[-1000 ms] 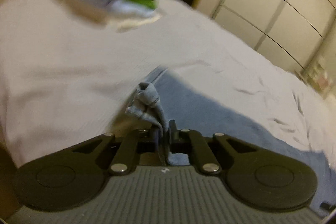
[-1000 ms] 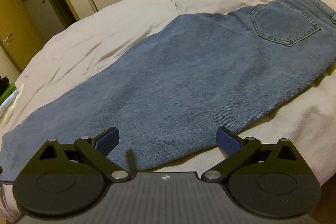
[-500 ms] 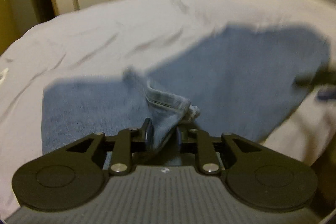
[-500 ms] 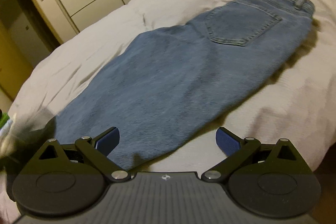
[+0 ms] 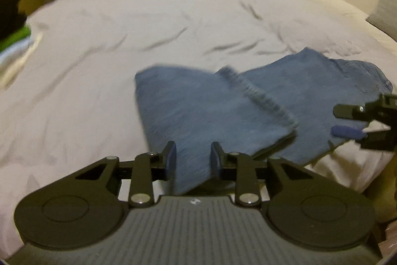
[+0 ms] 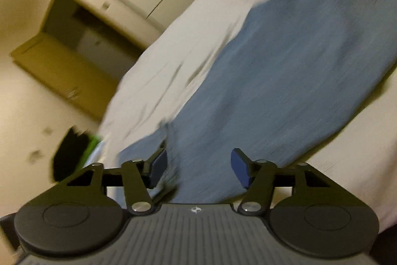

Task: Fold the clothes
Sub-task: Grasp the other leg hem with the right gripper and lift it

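Denim jeans (image 5: 198,111) lie folded between the parted left gripper (image 5: 193,160) jaws.

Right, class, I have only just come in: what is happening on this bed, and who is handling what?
A person is folding blue jeans on a white bed with hand-held tongs. The left tongs have just been opening, and the folded-over leg lies loose between their pads. The right tongs have just been closing over the jeans' near edge, not yet pinching. A stack of clothes sits at the bed's corner.
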Demonstrator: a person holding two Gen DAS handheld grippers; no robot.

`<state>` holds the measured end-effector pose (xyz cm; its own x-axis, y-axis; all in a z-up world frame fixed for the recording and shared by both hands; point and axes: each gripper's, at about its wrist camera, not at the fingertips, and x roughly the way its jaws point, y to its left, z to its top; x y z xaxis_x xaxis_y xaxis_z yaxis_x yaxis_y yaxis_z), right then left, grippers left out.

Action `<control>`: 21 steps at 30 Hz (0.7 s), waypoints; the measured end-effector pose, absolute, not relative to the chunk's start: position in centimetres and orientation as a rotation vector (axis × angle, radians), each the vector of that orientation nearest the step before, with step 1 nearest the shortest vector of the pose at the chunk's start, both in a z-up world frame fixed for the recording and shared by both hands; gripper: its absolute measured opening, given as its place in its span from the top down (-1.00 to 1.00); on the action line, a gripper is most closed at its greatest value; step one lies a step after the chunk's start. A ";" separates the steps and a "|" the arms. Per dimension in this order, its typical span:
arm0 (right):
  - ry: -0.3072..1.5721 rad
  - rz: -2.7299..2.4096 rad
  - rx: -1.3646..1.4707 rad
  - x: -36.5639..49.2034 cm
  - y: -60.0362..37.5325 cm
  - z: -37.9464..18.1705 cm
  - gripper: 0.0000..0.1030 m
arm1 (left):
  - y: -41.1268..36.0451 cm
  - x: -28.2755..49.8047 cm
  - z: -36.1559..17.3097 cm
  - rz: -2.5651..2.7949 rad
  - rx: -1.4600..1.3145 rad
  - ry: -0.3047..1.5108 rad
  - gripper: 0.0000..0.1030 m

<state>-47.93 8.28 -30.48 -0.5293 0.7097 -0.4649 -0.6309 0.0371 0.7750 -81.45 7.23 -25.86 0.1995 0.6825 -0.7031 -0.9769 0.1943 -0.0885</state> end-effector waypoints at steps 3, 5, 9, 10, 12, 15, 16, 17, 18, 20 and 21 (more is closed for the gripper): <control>1.446 1.717 0.121 -49.8 9.4 -32.1 -0.15 | 7.3 -82.0 -26.2 1.249 -0.604 0.598 0.50; 1.512 1.706 0.140 -50.7 10.2 -33.1 -0.16 | 7.2 -81.9 -26.3 1.245 -0.590 0.613 0.47; 1.554 1.672 0.143 -51.8 11.6 -34.1 -0.16 | 7.2 -82.1 -26.5 1.245 -0.600 0.623 0.39; 1.551 1.666 0.130 -52.1 12.0 -34.1 -0.16 | 7.3 -82.1 -26.6 1.246 -0.603 0.625 0.38; 1.536 1.673 0.110 -52.8 12.5 -33.9 -0.16 | 7.6 -82.0 -26.7 1.248 -0.602 0.632 0.37; 1.508 1.694 0.076 -54.1 12.9 -33.8 -0.04 | 7.7 -81.7 -26.8 1.256 -0.595 0.643 0.37; 1.504 1.700 0.067 -54.4 13.0 -33.8 0.03 | 7.8 -81.6 -26.9 1.260 -0.597 0.643 0.36; 1.499 1.707 0.058 -54.7 13.0 -33.9 0.27 | 7.8 -81.6 -26.9 1.263 -0.600 0.643 0.35; 1.500 1.715 0.045 -55.0 13.1 -34.0 0.54 | 7.8 -81.6 -26.9 1.266 -0.603 0.642 0.35; 1.513 1.729 0.047 -55.3 12.9 -34.3 0.75 | 7.8 -81.6 -26.9 1.270 -0.605 0.642 0.33; 1.516 1.729 0.053 -55.4 12.8 -34.4 0.75 | 7.9 -81.5 -26.9 1.270 -0.605 0.643 0.33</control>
<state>-55.35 12.79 -34.39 -0.6655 0.5857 -0.4626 -0.5355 0.0571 0.8426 -81.54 7.85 -26.94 0.1731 0.6622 -0.7290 -0.9796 0.1922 -0.0580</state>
